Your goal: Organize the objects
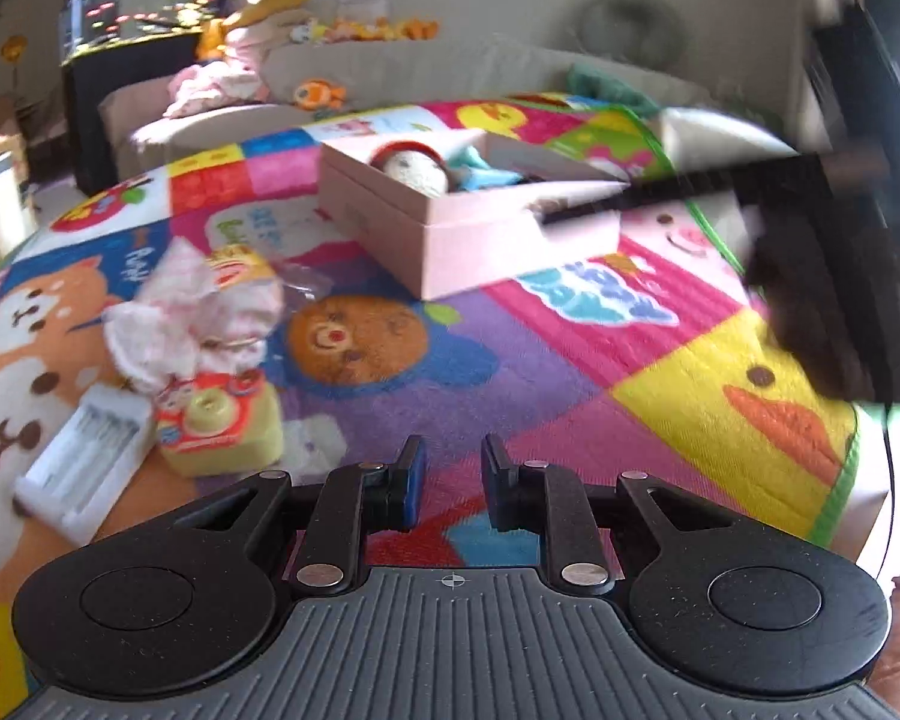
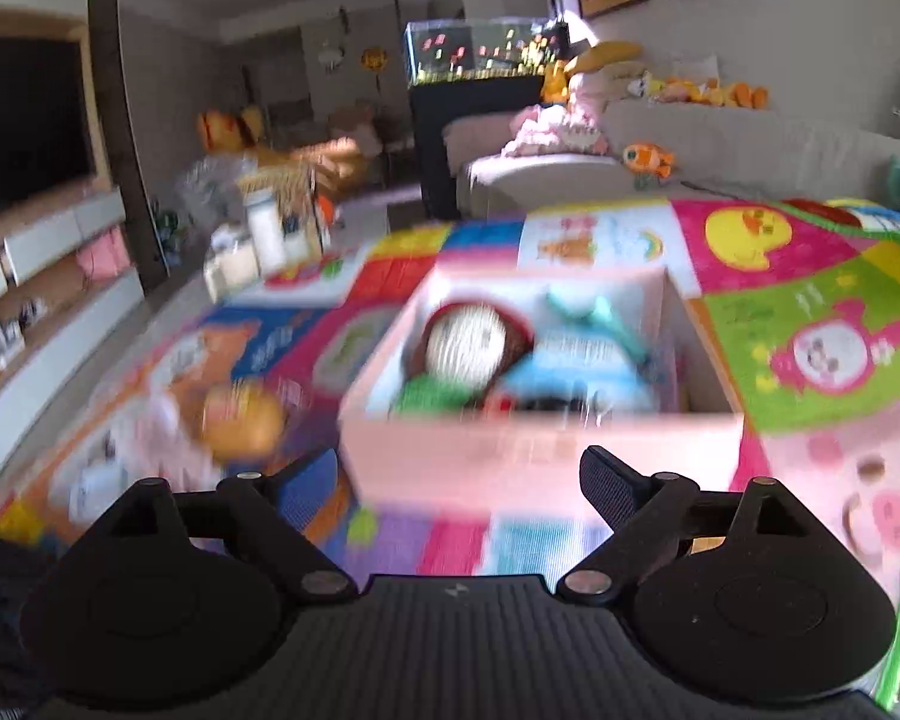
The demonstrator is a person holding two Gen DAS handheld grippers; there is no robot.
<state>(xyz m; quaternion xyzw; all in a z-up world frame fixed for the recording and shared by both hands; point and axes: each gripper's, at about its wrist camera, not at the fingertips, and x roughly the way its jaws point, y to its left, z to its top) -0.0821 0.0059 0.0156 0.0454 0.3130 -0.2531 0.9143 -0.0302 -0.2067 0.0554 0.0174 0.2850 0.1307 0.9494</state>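
Beside the pink box [image 2: 540, 456] (toys already inside), the left tongs [image 1: 453, 489] hover nearly pressed together and empty, the right tongs [image 2: 459, 489] spread wide before it

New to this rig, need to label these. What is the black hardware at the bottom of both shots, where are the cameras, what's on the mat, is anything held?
There is no robot arm. A person holds a two-finger gripper in each hand, and each gripper carries a fisheye camera looking forward along its fingers.

The left wrist view shows the left gripper, jaws nearly closed with nothing between them. The right wrist view, which is blurred, shows the right gripper, jaws wide and empty.

Everything lies on a colourful cartoon play mat. The pink box is open, with soft toys inside. To its left on the mat are a crumpled pink cloth, a yellow toy camera and a white tray.

Nothing is held.
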